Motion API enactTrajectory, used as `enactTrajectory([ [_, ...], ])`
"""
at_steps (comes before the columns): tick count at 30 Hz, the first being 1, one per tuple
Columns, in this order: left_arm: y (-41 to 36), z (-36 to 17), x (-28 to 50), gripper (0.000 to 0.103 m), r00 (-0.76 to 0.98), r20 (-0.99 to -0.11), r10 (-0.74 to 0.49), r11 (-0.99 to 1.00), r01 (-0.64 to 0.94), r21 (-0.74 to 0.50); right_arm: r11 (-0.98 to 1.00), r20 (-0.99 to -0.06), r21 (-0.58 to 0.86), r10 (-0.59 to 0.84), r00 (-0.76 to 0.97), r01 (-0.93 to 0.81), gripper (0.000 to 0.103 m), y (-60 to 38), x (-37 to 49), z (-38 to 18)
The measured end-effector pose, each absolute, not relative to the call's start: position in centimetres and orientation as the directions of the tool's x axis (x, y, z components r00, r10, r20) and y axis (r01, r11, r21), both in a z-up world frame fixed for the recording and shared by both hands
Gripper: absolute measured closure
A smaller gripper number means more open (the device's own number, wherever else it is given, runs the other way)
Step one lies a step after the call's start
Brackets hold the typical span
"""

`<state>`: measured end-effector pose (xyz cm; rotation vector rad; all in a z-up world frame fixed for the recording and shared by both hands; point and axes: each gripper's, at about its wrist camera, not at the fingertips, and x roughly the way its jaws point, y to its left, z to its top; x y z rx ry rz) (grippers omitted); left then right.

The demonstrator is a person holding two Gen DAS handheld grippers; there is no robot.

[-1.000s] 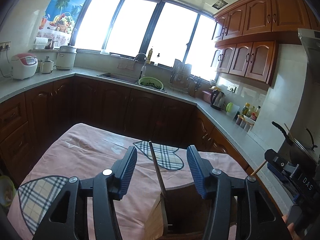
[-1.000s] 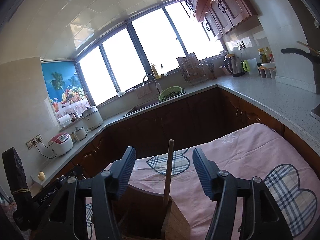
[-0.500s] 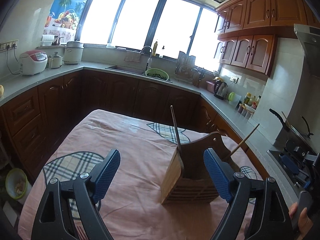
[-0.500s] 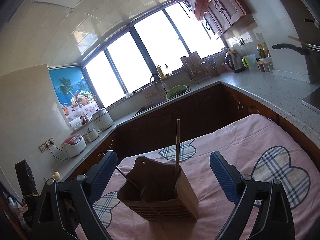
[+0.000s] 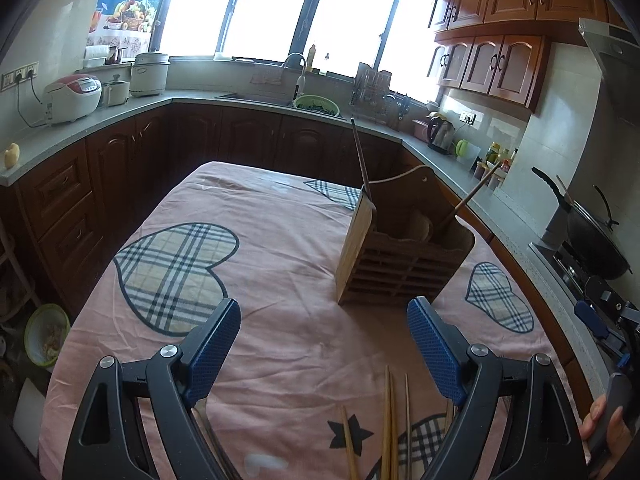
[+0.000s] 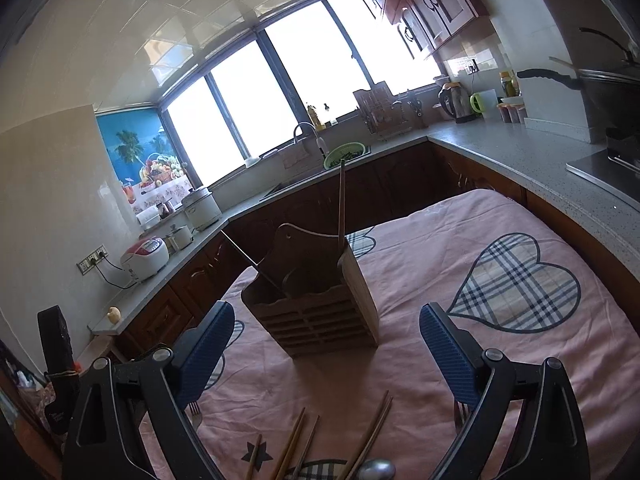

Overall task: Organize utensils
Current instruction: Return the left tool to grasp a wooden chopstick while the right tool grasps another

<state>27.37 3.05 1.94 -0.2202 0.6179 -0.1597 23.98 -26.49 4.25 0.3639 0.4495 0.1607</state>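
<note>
Pink tablecloth (image 5: 280, 264): slatted wooden holder (image 5: 400, 256) upright, chopsticks (image 5: 390, 424) loose.

The wooden holder (image 5: 404, 254) stands on the tablecloth (image 5: 280, 264). In it two sticks (image 5: 362, 160) lean apart. On the near side of the holder, chopsticks (image 5: 390, 428) lie on the cloth; behind it runs the counter (image 5: 248, 98).

- One wooden holder (image 5: 400, 248) on the surface.
- Two sticks upright in it: one (image 5: 360, 160), another (image 5: 472, 196).
- Roughly five loose chopsticks (image 6: 292, 446), partly cut off at the frame edge.
- One spoon (image 6: 376, 470).
- Two forks: one (image 6: 195, 410), another (image 6: 460, 412).
</note>
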Motion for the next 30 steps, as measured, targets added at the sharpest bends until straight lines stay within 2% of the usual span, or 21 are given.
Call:
enactTrajectory([
  [10, 3.8, 0.0, 24.5, 0.017, 0.744, -0.635, -0.206, 0.967, 0.057, -0.247, 0.939, -0.486, 0.344, 0.197, 0.851, -0.02, 0.008, -26.8, 20.2, 1.5],
  [30, 1.9, -1.5, 24.6, 0.018, 0.669, -0.713, -0.21, 0.975, 0.085, -0.206, 0.954, -0.573, 0.299, 0.203, 0.794, -0.028, 0.009, -25.0, 19.2, -1.3],
])
